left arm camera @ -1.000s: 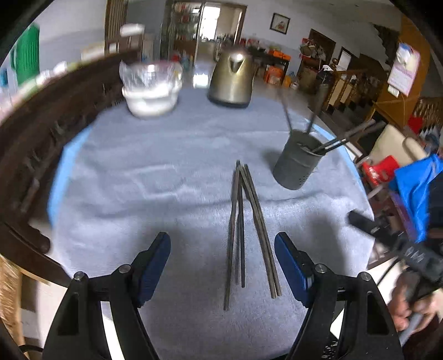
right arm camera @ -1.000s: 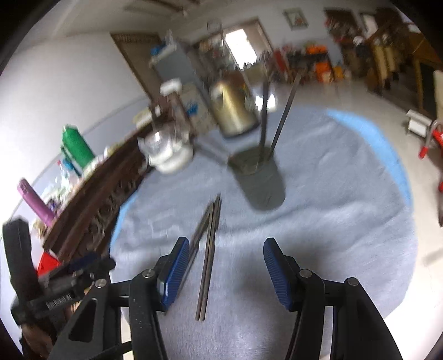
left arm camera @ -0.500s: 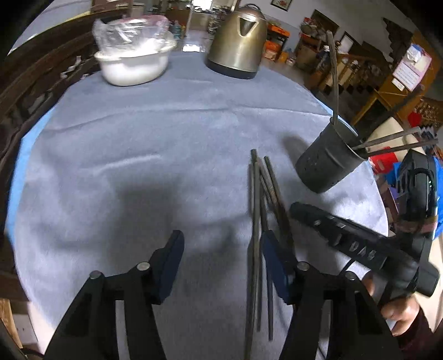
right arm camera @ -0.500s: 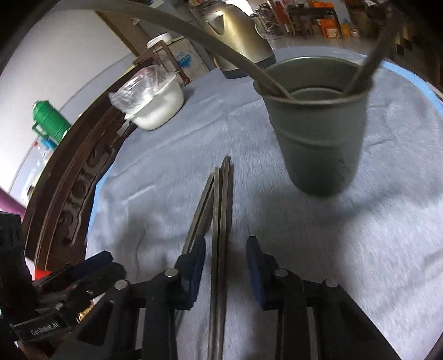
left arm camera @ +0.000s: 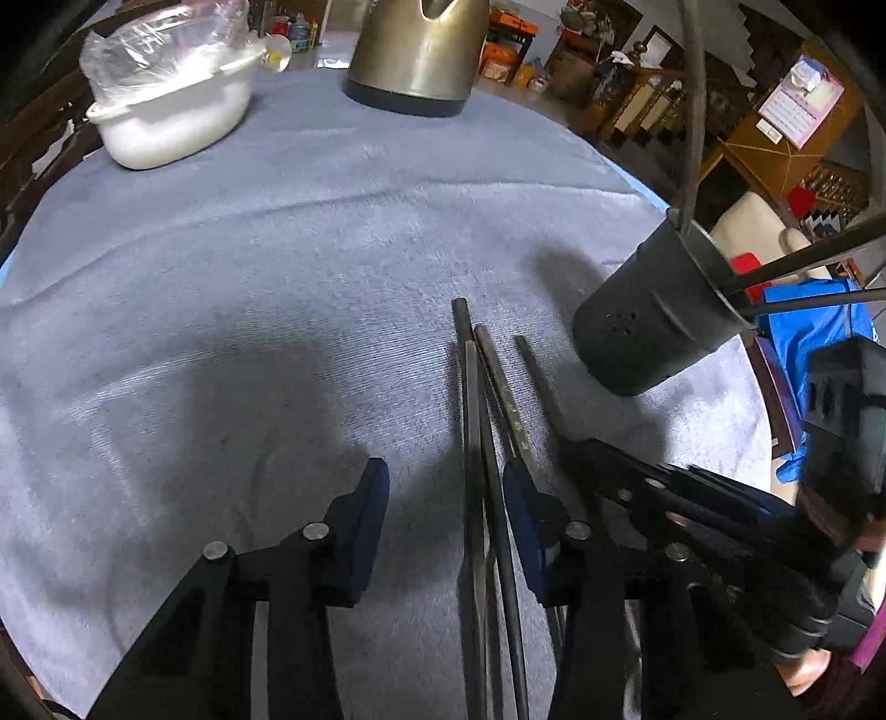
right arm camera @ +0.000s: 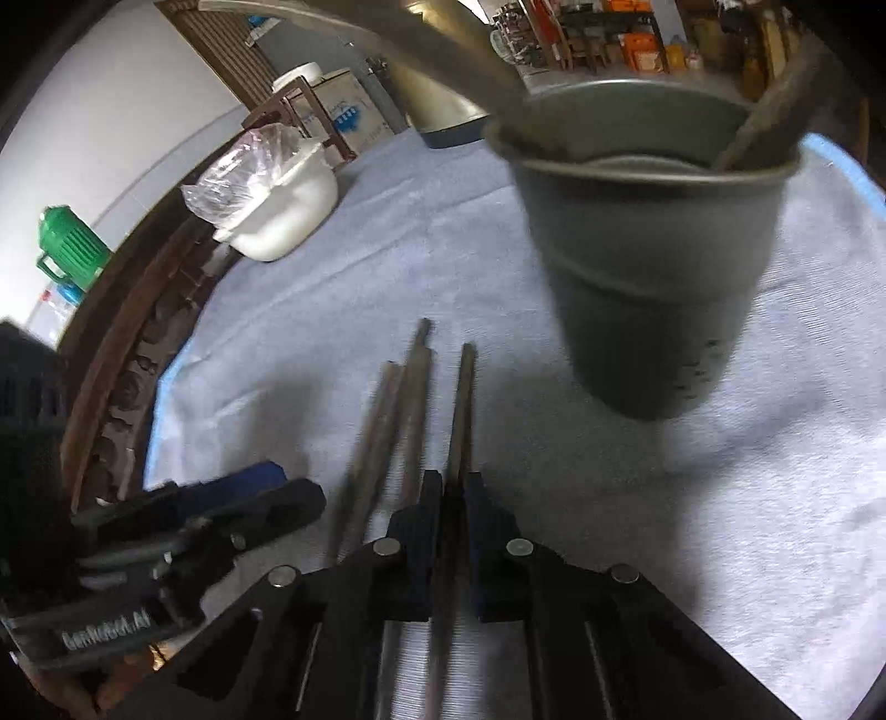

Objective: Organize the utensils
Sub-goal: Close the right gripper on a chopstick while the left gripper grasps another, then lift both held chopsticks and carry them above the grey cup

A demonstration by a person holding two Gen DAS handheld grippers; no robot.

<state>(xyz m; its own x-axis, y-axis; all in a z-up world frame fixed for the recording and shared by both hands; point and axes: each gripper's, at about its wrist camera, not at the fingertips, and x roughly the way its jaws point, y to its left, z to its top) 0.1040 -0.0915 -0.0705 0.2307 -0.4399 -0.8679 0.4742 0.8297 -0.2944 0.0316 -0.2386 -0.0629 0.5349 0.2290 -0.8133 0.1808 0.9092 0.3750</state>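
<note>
Right wrist view showed your right gripper (right arm camera: 454, 493) pinched on one dark chopstick (right arm camera: 460, 410), its far end lying on the grey cloth (right arm camera: 387, 266) and pointing toward the dark utensil cup (right arm camera: 648, 277). Just to its left lay the other loose chopsticks (right arm camera: 387, 421), side by side on the cloth. In the left wrist view your left gripper (left arm camera: 443, 504) had its jaws closing, with two of those sticks (left arm camera: 479, 443) lying between the pads; neither pad pressed on them yet, though the right-hand pad stood just beside them.

By my reading, you were partway through: the cup already held several sticks leaning out over its rim, while four remained on the cloth, one of them gripped but not yet lifted.

Further back stood a white bowl with plastic wrap (left arm camera: 166, 111) and a metal kettle (left arm camera: 421, 50), both well apart from the work. Your two grippers sat close together over the same bundle, so crowding each other looked the likeliest trouble.
</note>
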